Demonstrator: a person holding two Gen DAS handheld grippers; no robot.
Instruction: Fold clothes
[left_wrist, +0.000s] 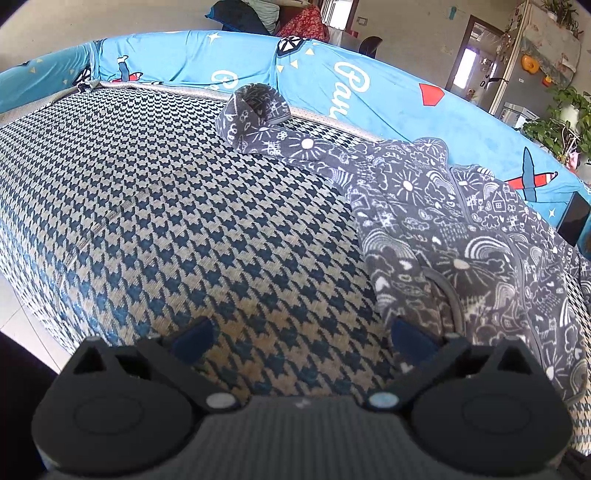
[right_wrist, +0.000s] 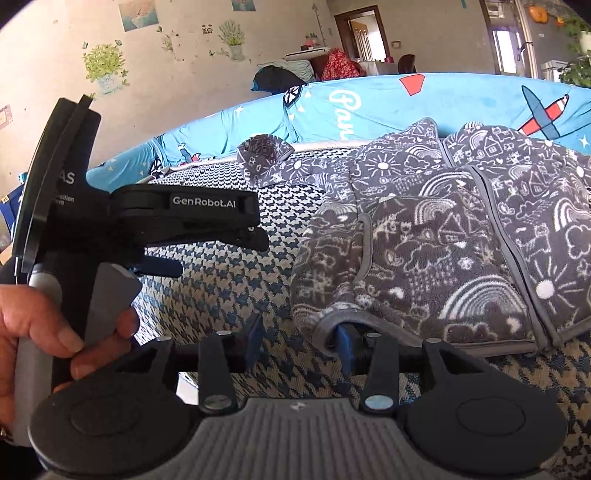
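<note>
Fleece jacket (right_wrist: 443, 236), grey with white doodles, lies spread on the houndstooth cushion (left_wrist: 147, 206), one sleeve (left_wrist: 258, 122) reaching toward the blue cover (left_wrist: 332, 85). Left gripper (left_wrist: 299, 338) hovers with jaws apart beside the hem; right gripper (right_wrist: 301, 341) likewise apart, one fingertip (right_wrist: 345, 339) tucked under the hem.

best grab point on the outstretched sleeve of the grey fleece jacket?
Likely the cuff: it is the sleeve's free end, bunched up off the houndstooth cover. Bring the open left gripper forward from the near side; nothing lies between.
</note>
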